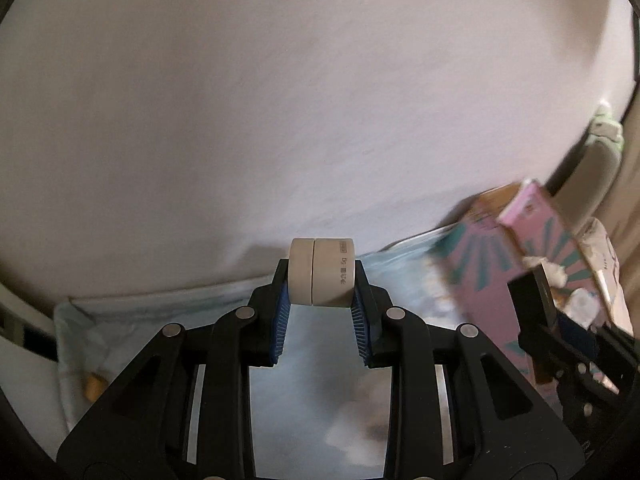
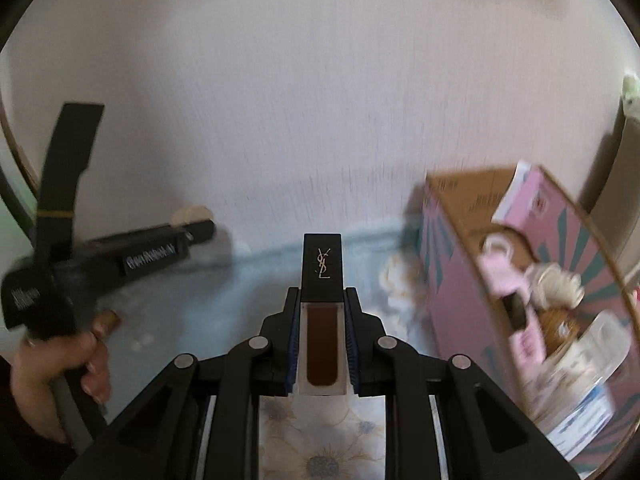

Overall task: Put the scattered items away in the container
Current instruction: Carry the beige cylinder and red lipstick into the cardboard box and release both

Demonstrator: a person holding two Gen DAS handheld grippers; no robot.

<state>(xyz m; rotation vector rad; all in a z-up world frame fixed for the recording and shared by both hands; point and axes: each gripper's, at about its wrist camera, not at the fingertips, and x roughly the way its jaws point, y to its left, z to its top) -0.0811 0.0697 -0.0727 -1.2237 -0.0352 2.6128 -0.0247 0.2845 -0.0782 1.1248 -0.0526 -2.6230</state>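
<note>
The left gripper (image 1: pixel 321 280) is clamped on a small beige jar (image 1: pixel 322 277), the blue pads pressing its two flat ends so it sits crosswise between the fingertips, a seam running round its middle and small print on one half. The right gripper (image 2: pixel 323 320) is clamped on a lipstick tube (image 2: pixel 322 312), held lengthwise: black cap with a gold monogram pointing forward, clear body with dark brown colour inside, back between the pads. Both are held above a pale blue flowered cloth (image 2: pixel 224 304) that ends at a plain whitish wall (image 1: pixel 280 100), so there is open room ahead and to the left of each gripper. To the right stands a pink and teal cardboard box (image 2: pixel 452 280), open at the top, its near edge close beside the right gripper; inside it lie pale, blurred things I cannot make out well. From the right wrist view, a hand (image 2: pixel 60 364) grips the left gripper's handle, well apart from the box.
</note>
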